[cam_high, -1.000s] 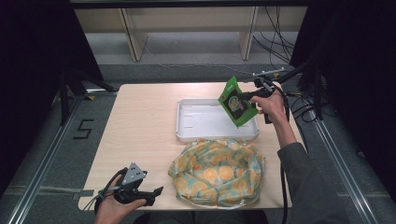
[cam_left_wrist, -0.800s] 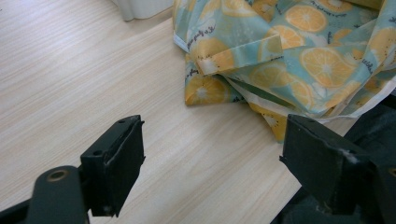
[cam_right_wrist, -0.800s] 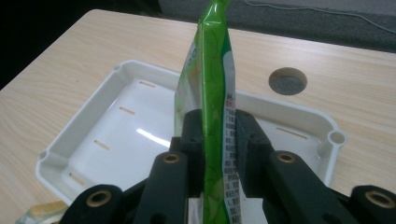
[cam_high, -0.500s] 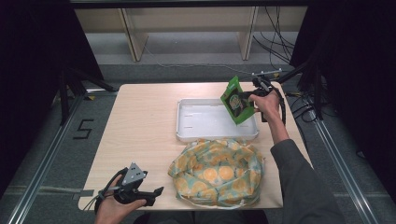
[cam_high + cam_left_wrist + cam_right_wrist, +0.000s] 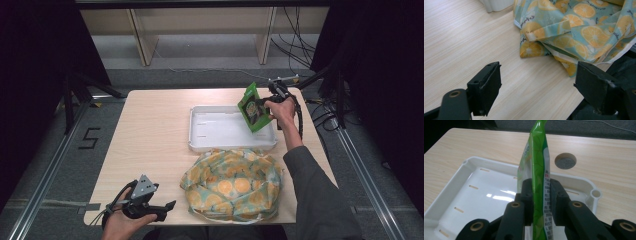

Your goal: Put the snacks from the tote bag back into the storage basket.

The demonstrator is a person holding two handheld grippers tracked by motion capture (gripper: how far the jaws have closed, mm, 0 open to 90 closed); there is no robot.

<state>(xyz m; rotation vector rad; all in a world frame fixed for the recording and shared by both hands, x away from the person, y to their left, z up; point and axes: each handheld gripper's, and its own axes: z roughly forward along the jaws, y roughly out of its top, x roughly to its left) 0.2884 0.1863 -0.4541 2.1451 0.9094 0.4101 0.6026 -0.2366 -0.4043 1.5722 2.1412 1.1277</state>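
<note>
Jaws of my right gripper (image 5: pixel 537 195) are clamped flat on a glossy green foil snack pouch (image 5: pixel 536 167), pinching it near its lower end so it stands on edge above the white plastic tray (image 5: pixel 474 195). From the high view the pouch (image 5: pixel 254 107) hangs tilted over the tray's right side (image 5: pixel 272 142), not yet touching its floor. My left gripper (image 5: pixel 147 207) rests at the near-left corner of the pale wooden worktop (image 5: pixel 150 130), its jaws apart with nothing between them, just beside the orange-print fabric bag (image 5: pixel 232 185).

My guess is the step in hand is setting the pouch into the tray. The risks I see: the foil looks slick and the grip sits low, so the pouch could pivot or slip out if I tip it too quickly. Its free upper end could also catch the tray's raised rim, leaving it propped half outside. Letting go while it stands on edge, it may topple toward the worktop rather than lie flat inside.
</note>
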